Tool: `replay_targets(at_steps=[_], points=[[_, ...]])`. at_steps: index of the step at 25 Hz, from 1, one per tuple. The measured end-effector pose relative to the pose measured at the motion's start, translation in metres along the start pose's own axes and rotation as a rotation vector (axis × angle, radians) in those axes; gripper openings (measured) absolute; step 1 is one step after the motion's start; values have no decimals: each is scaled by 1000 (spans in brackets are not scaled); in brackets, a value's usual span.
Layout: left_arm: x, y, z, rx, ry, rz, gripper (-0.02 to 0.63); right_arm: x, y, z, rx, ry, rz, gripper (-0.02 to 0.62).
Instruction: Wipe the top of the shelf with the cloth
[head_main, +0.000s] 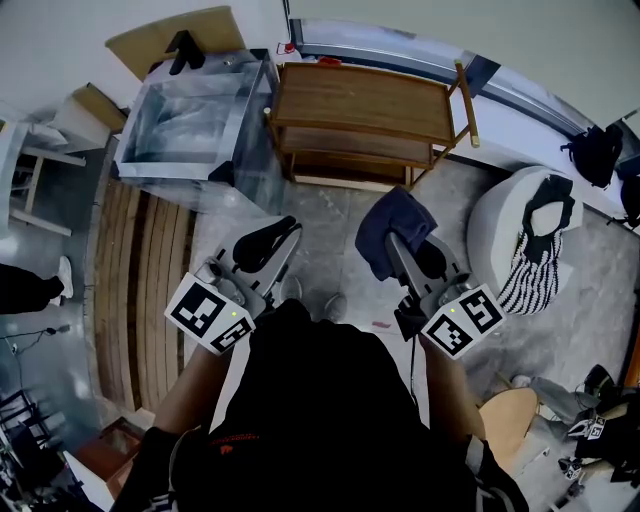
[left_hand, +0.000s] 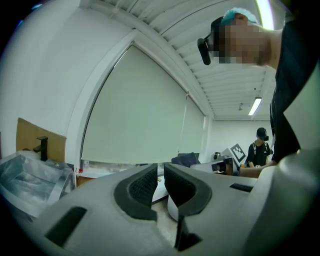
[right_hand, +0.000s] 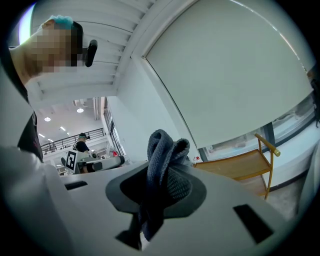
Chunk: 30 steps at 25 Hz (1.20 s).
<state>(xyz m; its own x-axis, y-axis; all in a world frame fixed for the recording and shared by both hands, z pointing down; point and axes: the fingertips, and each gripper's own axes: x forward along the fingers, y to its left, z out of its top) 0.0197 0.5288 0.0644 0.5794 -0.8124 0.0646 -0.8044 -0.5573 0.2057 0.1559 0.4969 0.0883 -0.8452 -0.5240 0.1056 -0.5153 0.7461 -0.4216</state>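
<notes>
Closest to the camera, the person's forearms reach forward, one gripper in each hand, both held short of the wooden shelf (head_main: 365, 100) and above the grey floor (head_main: 330, 215).

The left gripper (head_main: 280, 232) is on the near left of the shelf. Its own view (left_hand: 161, 182) shows the two dark pads drawn all but together, with only a thin slit between them and nothing in it.

The right gripper (head_main: 400, 250) is in front of the shelf's right half. Its jaws are clamped on a dark blue cloth (head_main: 393, 235). In the right gripper view (right_hand: 162, 187) the cloth (right_hand: 162, 150) is pinched between the pads, a rolled fold standing above them and a tail hanging below. From overhead it bunches over the jaw tips, just before the shelf's front edge and not touching the shelf.

Beyond both grippers the shelf stands against the wall, its top board bare; the right gripper view shows it (right_hand: 240, 162) with an upright post at its right end. Left of the shelf, close beside it, is a clear plastic box (head_main: 190, 120), with a cardboard sheet (head_main: 170, 40) behind that. Right of the shelf, somewhat apart, a white round seat (head_main: 500, 225) carries a striped bag (head_main: 530, 270). Behind the shelf a pale window blind (right_hand: 235, 75) covers the window.
</notes>
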Motion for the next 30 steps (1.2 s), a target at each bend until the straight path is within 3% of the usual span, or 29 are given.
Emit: replay_targets(at_steps=[16, 30], points=[[58, 27, -5, 5, -17, 5, 52, 19, -64, 7, -3, 30, -12, 60], [117, 139, 0, -52, 20, 12, 52, 133, -124, 22, 21, 85, -14, 60]])
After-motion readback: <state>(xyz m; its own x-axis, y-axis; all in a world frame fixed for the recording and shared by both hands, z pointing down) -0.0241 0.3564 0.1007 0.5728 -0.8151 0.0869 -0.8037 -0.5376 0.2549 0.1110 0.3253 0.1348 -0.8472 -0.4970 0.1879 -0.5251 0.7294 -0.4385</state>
